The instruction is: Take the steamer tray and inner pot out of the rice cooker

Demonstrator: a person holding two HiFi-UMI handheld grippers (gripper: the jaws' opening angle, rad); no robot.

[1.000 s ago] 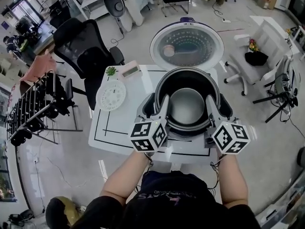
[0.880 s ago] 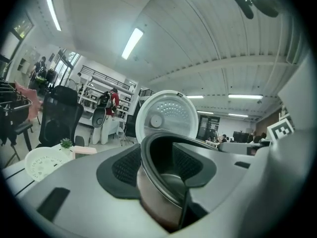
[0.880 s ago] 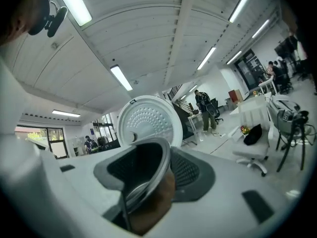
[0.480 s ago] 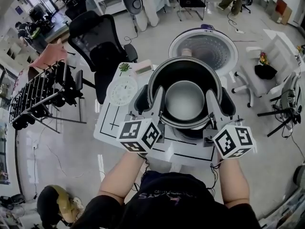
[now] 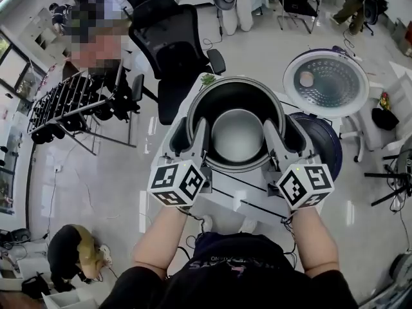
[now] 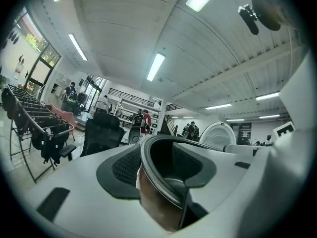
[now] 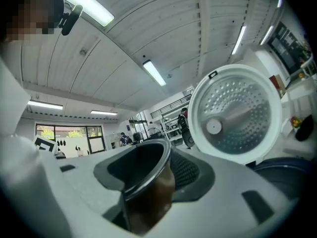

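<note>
The inner pot, dark with a silver rim and pale inside, hangs in the air between both grippers, over the white table. My left gripper is shut on its left rim, and my right gripper is shut on its right rim. In the left gripper view the rim runs between the jaws of the left gripper. The right gripper view shows the same for the rim and the right gripper. The dark blue rice cooker stands to the right, lid open. The steamer tray is hidden.
A black office chair stands behind the table at the left. A drying rack with dark items is further left. The cooker's lid stands upright close to my right gripper. A white chair is at the far right.
Both grippers have lifted the inner pot out of the rice cooker and carried it left. The cooker body now shows to the right of the pot.
</note>
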